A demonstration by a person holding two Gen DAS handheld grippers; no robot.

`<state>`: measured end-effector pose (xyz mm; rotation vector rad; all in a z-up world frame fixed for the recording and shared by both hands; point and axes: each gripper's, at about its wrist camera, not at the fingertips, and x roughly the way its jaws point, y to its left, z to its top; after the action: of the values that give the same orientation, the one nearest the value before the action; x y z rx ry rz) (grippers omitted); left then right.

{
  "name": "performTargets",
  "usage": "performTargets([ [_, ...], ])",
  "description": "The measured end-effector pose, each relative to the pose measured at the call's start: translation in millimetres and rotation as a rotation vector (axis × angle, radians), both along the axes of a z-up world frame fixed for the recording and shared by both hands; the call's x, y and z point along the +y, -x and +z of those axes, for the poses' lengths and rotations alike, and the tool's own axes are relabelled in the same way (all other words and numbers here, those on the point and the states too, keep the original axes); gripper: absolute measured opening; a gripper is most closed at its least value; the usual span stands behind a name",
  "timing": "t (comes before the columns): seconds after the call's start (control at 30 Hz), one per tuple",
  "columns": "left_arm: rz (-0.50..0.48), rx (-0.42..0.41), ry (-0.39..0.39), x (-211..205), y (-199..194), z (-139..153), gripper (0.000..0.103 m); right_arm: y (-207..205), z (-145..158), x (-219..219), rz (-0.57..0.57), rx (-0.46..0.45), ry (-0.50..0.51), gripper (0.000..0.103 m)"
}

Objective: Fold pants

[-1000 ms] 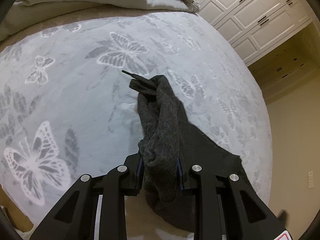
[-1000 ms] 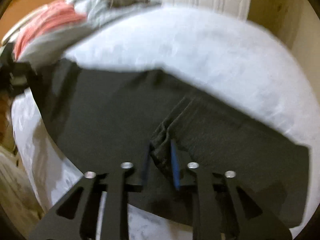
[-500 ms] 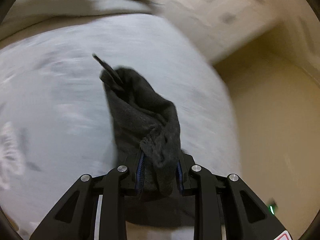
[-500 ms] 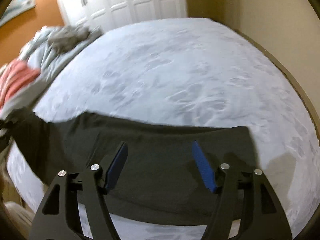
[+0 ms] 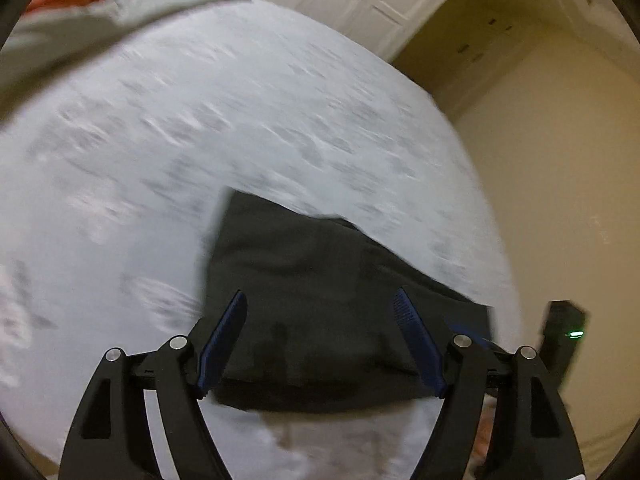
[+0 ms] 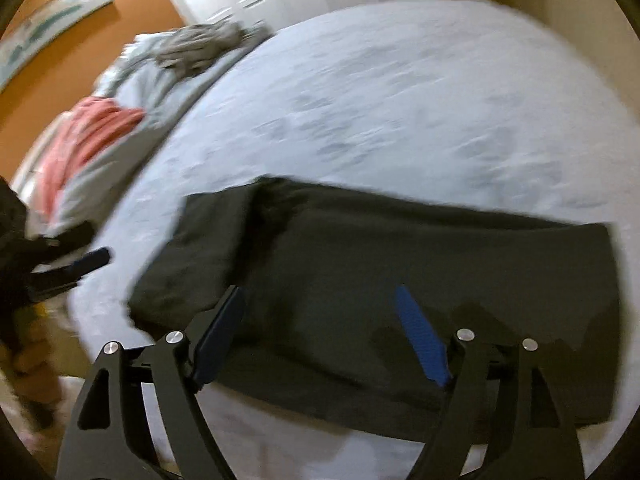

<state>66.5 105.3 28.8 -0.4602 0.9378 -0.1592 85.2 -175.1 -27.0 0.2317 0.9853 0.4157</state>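
Both claws have just been opening and now stand wide, nothing clamped. My left gripper (image 5: pixel 320 300) hangs over the pants (image 5: pixel 320 280) with the blue pads (image 5: pixel 224 336) spread apart and clear of the cloth; same for my right gripper (image 6: pixel 320 296) — pads splayed, dark fabric below them, no pinch. The pants (image 6: pixel 400 272) lie flat on the pale bedspread (image 5: pixel 200 128) near its front edge, folded into a dark block. The left wrist view shows only one end of the block: a corner pointing up the bed, plus a cream wall and a dark device with a green light (image 5: pixel 564 336) at right. The right wrist view shows the whole length — a long rectangle running left to right, with a doubled layer and a vertical crease toward its left end. Only that view catches my other gripper (image 6: pixel 80 264) off the left edge of the bed, the orange wall (image 6: pixel 100 56), and the heap of grey and red laundry (image 6: pixel 120 120) far up the bed. Both frames are motion-blurred.
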Motion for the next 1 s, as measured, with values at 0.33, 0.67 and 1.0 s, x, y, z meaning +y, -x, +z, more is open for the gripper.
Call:
performTargets([
  [0.33, 0.066, -0.065, -0.311, 11.6, 11.6, -8.0, 0.073, -9.9, -42.8, 86.8, 0.125, 0.045, 0.124, 0.083],
  [0.67, 0.035, -0.085, -0.457, 5.7, 23.9, -15.4, 0.076, -15.4, -46.8, 105.2, 0.100, 0.034, 0.074, 0.040],
  [1.0, -0.005, -0.116, -0.379, -4.1, 26.4, 0.4, 0.076, -3.2, 33.4, 91.1, 0.105, -0.096, -0.036, 0.003],
])
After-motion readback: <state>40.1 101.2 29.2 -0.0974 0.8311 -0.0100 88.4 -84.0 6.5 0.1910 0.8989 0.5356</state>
